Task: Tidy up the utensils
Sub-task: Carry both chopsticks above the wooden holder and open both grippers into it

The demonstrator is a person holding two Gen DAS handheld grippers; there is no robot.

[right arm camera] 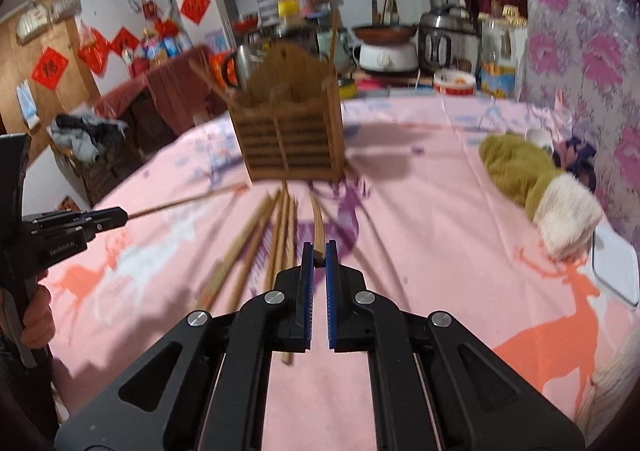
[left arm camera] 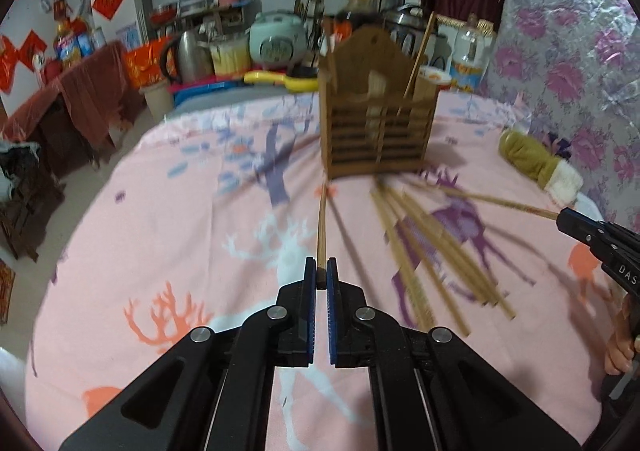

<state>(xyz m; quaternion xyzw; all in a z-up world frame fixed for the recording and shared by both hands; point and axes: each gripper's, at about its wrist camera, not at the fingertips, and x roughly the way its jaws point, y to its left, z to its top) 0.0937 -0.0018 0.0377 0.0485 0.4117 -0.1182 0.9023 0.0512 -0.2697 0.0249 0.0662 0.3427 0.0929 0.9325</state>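
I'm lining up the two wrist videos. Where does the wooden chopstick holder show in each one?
Left wrist view: the wooden chopstick holder stands upper centre, a little right of the middle, on the pink tablecloth.
Right wrist view: the holder stands upper centre, a little left of the middle.
Shared landmark: the olive-green plush item, right of the holder in both.

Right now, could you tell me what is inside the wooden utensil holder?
A few chopsticks stand up out of the wooden utensil holder. Its slatted walls hide their lower ends and anything else inside.
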